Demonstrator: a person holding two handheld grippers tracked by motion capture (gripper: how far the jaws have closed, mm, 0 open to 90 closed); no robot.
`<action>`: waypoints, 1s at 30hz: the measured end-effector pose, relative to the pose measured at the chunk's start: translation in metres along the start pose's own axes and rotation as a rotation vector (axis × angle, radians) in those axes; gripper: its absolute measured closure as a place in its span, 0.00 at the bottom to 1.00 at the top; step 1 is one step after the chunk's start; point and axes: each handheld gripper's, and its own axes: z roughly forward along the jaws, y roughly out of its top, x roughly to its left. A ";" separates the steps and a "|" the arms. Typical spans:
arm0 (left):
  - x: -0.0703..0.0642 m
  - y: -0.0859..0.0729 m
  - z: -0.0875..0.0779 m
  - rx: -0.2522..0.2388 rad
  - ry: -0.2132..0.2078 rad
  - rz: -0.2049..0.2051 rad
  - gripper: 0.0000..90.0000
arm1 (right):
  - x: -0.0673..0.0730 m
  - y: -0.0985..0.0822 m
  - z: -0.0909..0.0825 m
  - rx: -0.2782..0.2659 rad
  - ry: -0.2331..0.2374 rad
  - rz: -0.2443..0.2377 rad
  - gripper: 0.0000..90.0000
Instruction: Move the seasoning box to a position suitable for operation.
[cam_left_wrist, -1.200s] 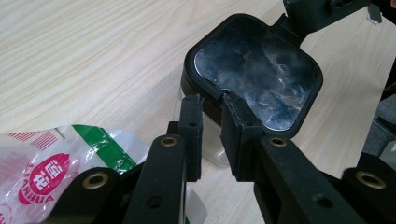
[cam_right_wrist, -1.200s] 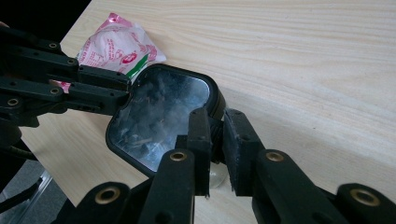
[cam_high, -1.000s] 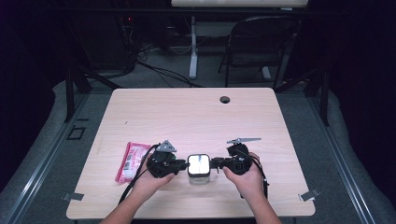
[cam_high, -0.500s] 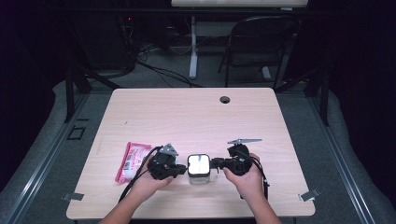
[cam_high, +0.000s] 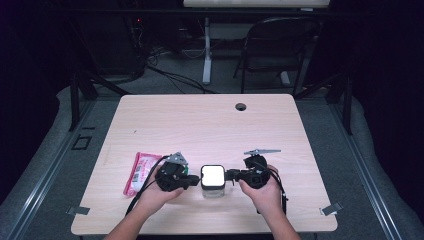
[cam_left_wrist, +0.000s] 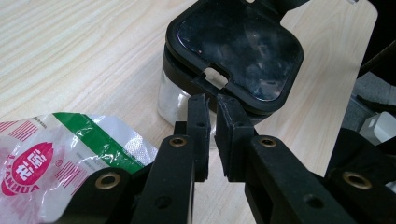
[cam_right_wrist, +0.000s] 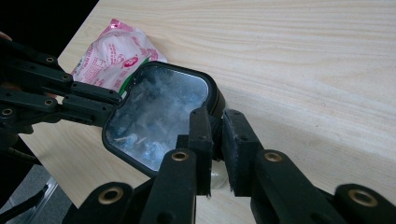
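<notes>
A clear square container with a black-rimmed lid (cam_high: 212, 176) stands near the table's front edge, between both grippers. My left gripper (cam_high: 195, 179) meets the lid's left side. Its jaws have just been closing and now stand a narrow slit apart, pinched on the lid's rim tab (cam_left_wrist: 212, 79) at my left gripper's (cam_left_wrist: 213, 100) tips. My right gripper (cam_high: 229, 175) comes in from the other side. In the right gripper view my right gripper (cam_right_wrist: 215, 119) is shut on the black lid edge (cam_right_wrist: 154, 116). A pink and white snack packet (cam_high: 137, 173) lies left of the container.
The snack packet (cam_left_wrist: 51, 158) lies just beside my left jaws, and the packet (cam_right_wrist: 114, 51) is beyond the lid in the right gripper view. A cable hole (cam_high: 241, 106) sits at the table's far edge. A folding chair (cam_high: 280, 45) and cables stand behind the table (cam_high: 200, 125).
The left gripper's grey top plate has dipped slightly toward the container. Both hands and the container stay where they were.
</notes>
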 end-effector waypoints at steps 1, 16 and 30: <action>0.000 0.000 -0.001 -0.008 -0.001 -0.003 0.93 | 0.000 0.000 0.000 -0.002 0.000 0.001 0.92; -0.004 0.004 -0.006 -0.102 -0.028 -0.004 0.94 | -0.004 -0.002 -0.001 -0.007 0.012 0.016 0.90; -0.010 0.014 -0.009 -0.122 -0.020 0.022 0.90 | 0.025 -0.005 -0.013 -0.022 0.005 -0.191 0.62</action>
